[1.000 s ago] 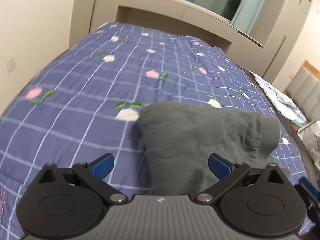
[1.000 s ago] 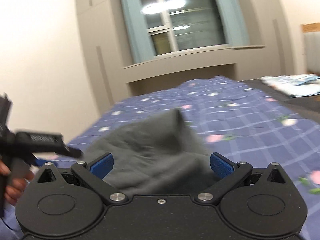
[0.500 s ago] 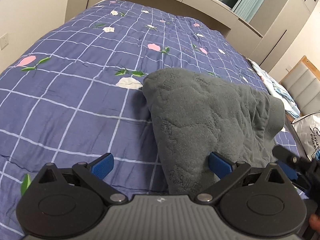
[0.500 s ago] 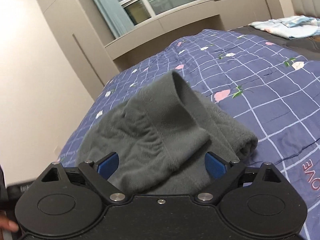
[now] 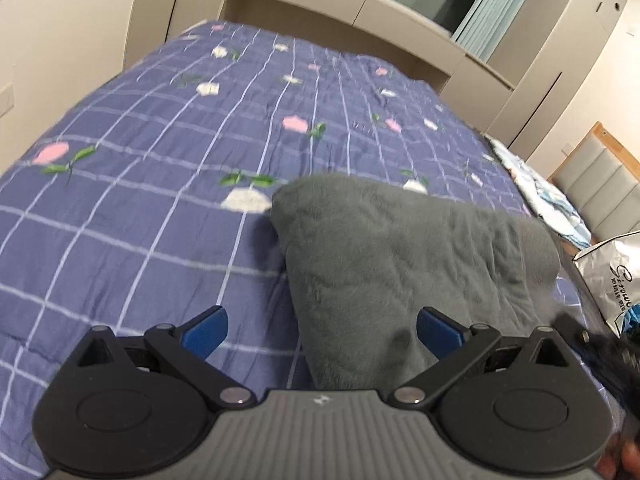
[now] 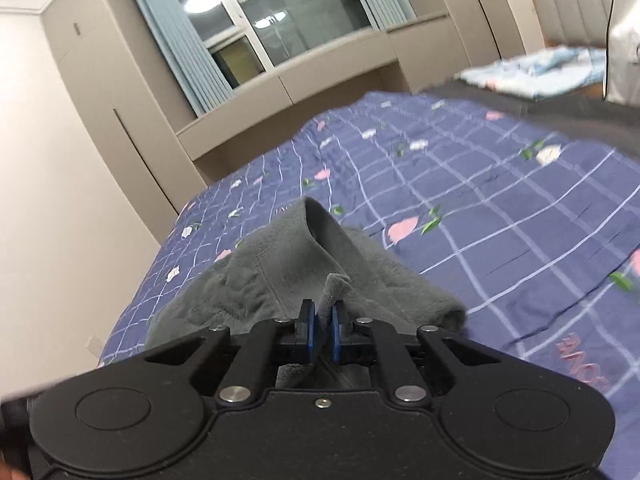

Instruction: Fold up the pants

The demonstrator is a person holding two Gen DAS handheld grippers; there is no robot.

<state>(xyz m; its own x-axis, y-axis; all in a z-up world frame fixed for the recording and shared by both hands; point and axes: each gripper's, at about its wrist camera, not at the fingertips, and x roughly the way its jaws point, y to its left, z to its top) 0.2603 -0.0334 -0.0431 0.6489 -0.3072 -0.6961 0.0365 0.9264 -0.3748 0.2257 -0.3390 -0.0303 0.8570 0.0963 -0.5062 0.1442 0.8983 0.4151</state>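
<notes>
While your right gripper (image 6: 323, 330) pinches a fold of the grey pants (image 6: 280, 272) just ahead, only your left gripper (image 5: 322, 330) view shows wide jaws straddling their edge.

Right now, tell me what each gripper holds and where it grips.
The right gripper pinches a raised fold at the near edge of the grey pants. The left gripper holds nothing, fingers wide apart.

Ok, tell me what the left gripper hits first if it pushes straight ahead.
Probably the grey pants: the open left gripper points down at their near edge, with the blue quilt under and beside them. Depth is unclear.
</notes>
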